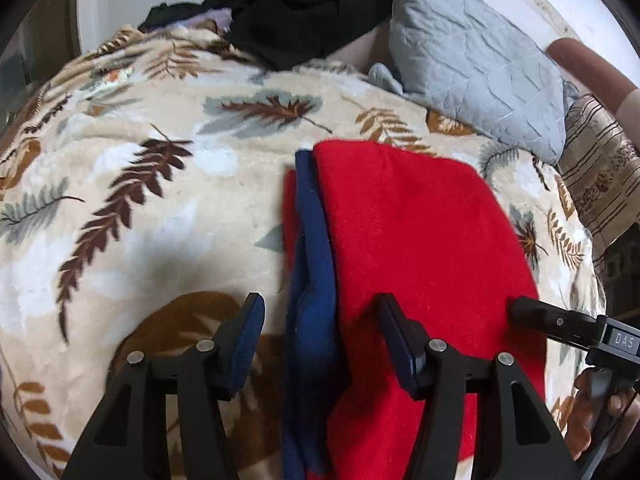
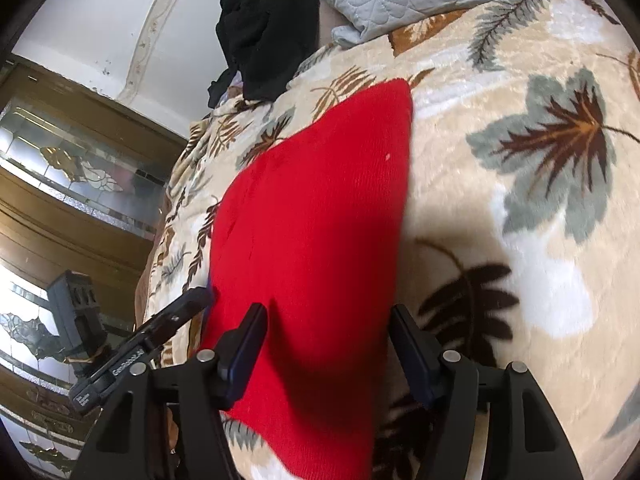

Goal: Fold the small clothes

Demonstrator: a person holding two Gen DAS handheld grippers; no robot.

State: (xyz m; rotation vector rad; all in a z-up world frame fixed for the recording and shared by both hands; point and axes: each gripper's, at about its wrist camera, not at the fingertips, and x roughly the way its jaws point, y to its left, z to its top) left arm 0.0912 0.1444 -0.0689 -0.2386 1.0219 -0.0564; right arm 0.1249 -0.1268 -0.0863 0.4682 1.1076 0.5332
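Note:
A folded red knit garment with a blue band along its left edge lies flat on the leaf-print blanket. My left gripper hovers over the near left part of it, open, with the blue band lying loose between the fingers. One finger of the other gripper reaches the red cloth's right edge. In the right wrist view the red garment stretches away, and my right gripper stands open above its near right part, pads off the cloth. The left gripper's finger shows at the garment's left edge.
A heap of black clothes lies at the far side of the bed, beside a grey quilted pillow. A striped brown cushion sits at the right. A wooden cabinet with glass panels stands left of the bed.

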